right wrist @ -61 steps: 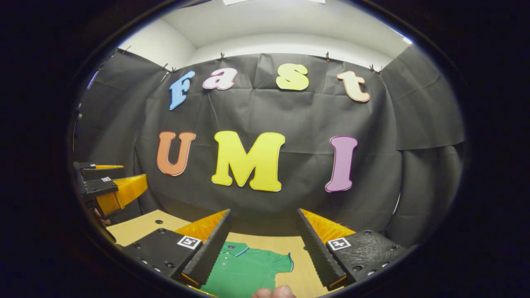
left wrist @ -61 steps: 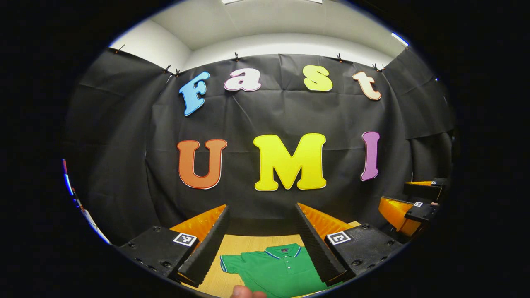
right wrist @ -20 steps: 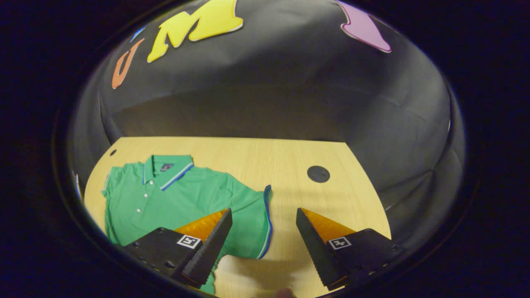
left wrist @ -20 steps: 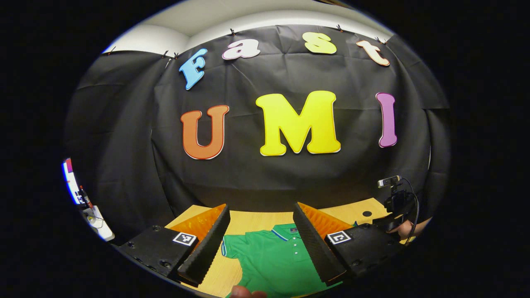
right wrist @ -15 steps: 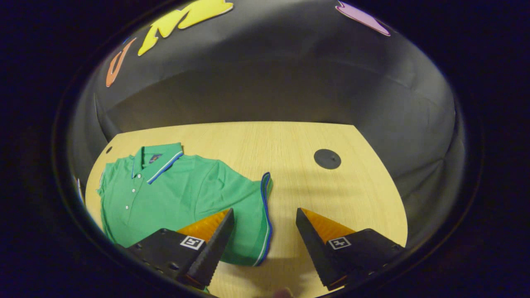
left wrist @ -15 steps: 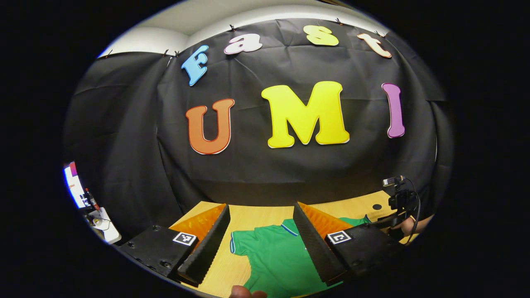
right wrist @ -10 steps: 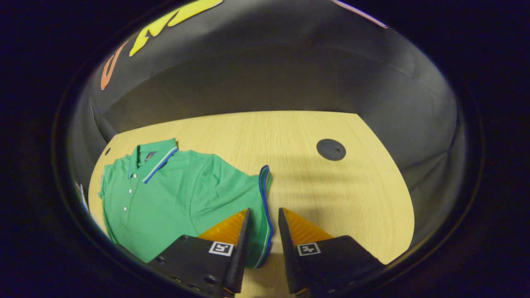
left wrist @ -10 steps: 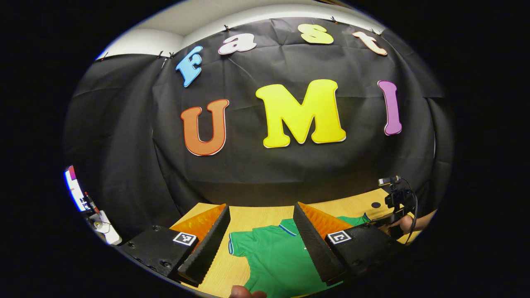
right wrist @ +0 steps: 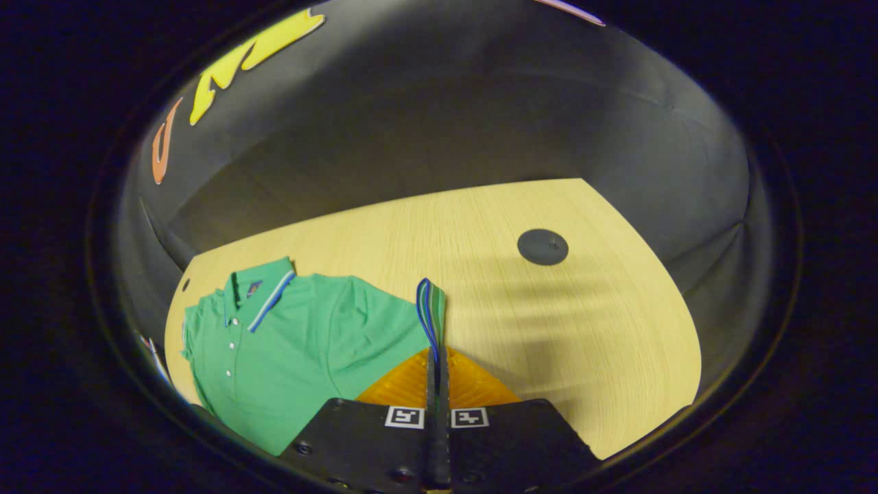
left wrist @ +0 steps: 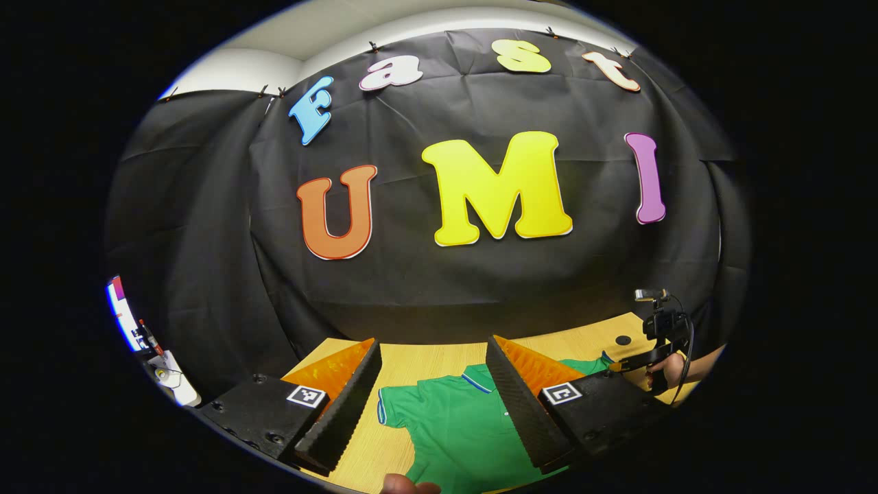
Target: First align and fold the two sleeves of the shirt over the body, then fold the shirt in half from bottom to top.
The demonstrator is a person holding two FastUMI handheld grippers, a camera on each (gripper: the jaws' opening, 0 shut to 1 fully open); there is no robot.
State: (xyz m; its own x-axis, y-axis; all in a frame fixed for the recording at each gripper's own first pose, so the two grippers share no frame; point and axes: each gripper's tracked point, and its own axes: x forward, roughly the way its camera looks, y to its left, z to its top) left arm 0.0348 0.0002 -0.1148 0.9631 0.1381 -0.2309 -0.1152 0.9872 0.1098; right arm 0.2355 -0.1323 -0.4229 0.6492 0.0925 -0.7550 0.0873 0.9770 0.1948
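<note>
R tool (right wrist: 437, 374) angling down at bench (right wrist: 583, 322), clamping shirt (right wrist: 302, 343) sleeve hem; L tool (left wrist: 432, 398) gaping wide, hovering level above shirt.

Black cloth wall (left wrist: 480, 288), pale wooden table (right wrist: 494, 274) with round dark cap (right wrist: 542, 247), white ceiling (left wrist: 329, 27)

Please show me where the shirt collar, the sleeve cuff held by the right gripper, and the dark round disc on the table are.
shirt collar (right wrist: 264, 289): right gripper view, on the striped collar edge.
sleeve cuff (right wrist: 431, 309): right gripper view, on the blue-trimmed hem.
dark round disc (right wrist: 542, 246): right gripper view, on its centre.
</note>
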